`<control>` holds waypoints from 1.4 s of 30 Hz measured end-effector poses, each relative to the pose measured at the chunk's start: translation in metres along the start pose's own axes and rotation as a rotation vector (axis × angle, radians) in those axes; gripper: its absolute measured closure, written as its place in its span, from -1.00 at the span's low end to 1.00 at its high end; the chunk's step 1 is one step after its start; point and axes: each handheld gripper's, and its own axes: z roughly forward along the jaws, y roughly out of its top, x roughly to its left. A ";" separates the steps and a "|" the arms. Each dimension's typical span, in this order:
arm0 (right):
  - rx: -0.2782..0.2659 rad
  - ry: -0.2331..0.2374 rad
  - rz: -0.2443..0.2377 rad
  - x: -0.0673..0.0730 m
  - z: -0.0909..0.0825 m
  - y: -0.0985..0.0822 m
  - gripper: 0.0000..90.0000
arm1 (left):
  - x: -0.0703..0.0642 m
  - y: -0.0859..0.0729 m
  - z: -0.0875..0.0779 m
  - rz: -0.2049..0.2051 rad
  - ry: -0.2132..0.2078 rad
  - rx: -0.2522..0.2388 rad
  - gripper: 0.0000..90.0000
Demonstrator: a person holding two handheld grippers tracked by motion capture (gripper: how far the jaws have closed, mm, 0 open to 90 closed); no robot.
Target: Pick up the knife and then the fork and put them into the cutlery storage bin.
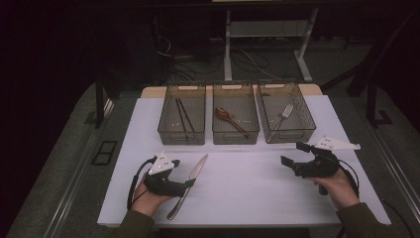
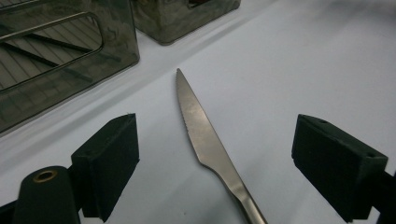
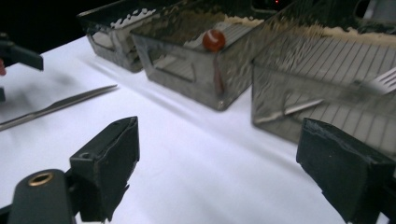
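A steel table knife (image 1: 198,168) lies on the white table (image 1: 247,188), tip pointing away toward the bins. My left gripper (image 1: 184,173) stands open around it. In the left gripper view the knife (image 2: 201,130) rests between the two black pads (image 2: 109,163) with a clear gap on each side. My right gripper (image 1: 294,154) hovers low over the table's right side, open, with nothing between its fingers. The right gripper view has the gripper (image 3: 224,140) facing the bins, with the knife (image 3: 56,106) off to the left.
Three smoky clear bins stand in a row at the back. The left bin (image 1: 181,137) holds dark chopsticks (image 1: 182,116), the middle bin (image 1: 236,137) a wooden spoon (image 1: 228,117), the right bin (image 1: 293,135) a fork (image 1: 284,113). Table edges drop to a dark floor.
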 end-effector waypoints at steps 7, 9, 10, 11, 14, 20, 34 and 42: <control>0.068 0.006 -0.032 0.013 0.002 -0.018 -0.74 | -0.003 0.001 -0.003 0.002 0.005 0.019 -0.50; 0.079 0.015 -0.034 0.016 0.001 -0.023 -0.74 | -0.004 0.001 -0.004 0.004 0.005 0.034 -0.43; 0.084 0.021 -0.037 0.018 0.001 -0.025 -0.74 | -0.005 0.001 -0.005 0.006 0.002 0.039 -0.39; 0.094 0.020 -0.043 0.018 0.001 -0.028 -0.74 | -0.007 0.000 -0.005 0.002 0.002 0.047 -0.35; 0.123 0.009 -0.068 0.020 0.001 -0.032 -0.74 | -0.009 -0.002 -0.006 0.011 0.000 0.078 -0.23; 0.128 0.008 -0.082 0.022 0.002 -0.032 -0.74 | -0.014 -0.007 -0.002 -0.007 -0.020 0.163 0.05; 0.118 -0.001 -0.073 0.021 0.001 -0.031 -0.74 | -0.025 -0.009 0.009 0.013 0.017 0.284 0.58; 0.124 0.000 -0.081 0.021 0.002 -0.031 -0.74 | -0.021 -0.008 0.011 0.037 -0.018 0.278 0.75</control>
